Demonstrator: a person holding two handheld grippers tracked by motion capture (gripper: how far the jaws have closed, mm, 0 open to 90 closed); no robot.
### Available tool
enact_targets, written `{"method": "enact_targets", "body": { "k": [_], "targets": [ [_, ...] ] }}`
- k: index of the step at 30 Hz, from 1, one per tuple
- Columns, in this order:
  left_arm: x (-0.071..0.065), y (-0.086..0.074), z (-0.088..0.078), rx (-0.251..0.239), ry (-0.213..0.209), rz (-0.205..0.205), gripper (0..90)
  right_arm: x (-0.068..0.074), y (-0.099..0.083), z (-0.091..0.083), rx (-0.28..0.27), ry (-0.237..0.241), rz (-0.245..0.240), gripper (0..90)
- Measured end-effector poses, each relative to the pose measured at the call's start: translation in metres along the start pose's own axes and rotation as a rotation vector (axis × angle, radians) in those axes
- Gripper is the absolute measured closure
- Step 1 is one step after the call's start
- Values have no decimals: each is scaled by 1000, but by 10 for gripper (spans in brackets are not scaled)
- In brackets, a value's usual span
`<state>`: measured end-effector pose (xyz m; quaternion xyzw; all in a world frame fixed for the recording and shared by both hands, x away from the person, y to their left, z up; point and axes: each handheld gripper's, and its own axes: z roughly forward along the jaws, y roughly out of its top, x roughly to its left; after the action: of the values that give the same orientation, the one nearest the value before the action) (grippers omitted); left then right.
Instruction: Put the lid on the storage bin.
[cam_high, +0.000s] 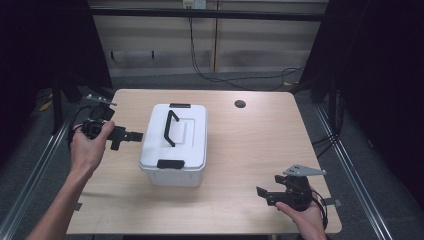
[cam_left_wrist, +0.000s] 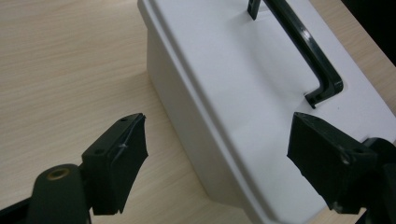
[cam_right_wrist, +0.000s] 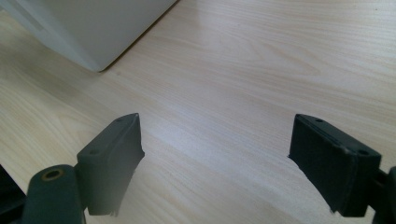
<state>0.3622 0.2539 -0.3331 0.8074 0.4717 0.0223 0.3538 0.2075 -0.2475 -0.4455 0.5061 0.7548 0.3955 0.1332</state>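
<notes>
A white lidded box (cam_high: 175, 145) with a black carry handle (cam_high: 171, 128) lying flat on its lid and black latches (cam_high: 170, 163) at the near and far ends stands mid-table. My left gripper (cam_high: 131, 136) hovers open just left of the box, jaws pointing at its side. In the left gripper view the box's lid edge (cam_left_wrist: 219, 116) runs between the spread jaws, and the handle (cam_left_wrist: 303, 51) lies beyond. My right gripper (cam_high: 262, 195) is open near the table's front right, over bare wood (cam_right_wrist: 219, 116), apart from the box corner (cam_right_wrist: 88, 32).
The wooden table (cam_high: 250, 150) has a round cable hole (cam_high: 240, 104) at the back right. Cables (cam_high: 240, 77) trail on the floor behind the table. Metal rails (cam_high: 350, 170) run along both sides.
</notes>
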Motion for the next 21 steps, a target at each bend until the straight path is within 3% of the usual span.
{"method": "enact_targets", "body": {
  "k": [6, 13, 18, 21],
  "targets": [
    [9, -18, -9, -24, -6, 13, 195, 0, 0, 0, -1, 0, -1, 165],
    [20, -47, -20, -47, -7, -17, 195, 0, 0, 0, -1, -1, 0, 165],
    [22, -64, -19, -60, -11, -24, 195, 0, 0, 0, 0, -2, 1, 165],
    [22, -79, -15, -60, 11, -22, 194, 0, 0, 0, -1, -2, 0, 166]
  ]
}}
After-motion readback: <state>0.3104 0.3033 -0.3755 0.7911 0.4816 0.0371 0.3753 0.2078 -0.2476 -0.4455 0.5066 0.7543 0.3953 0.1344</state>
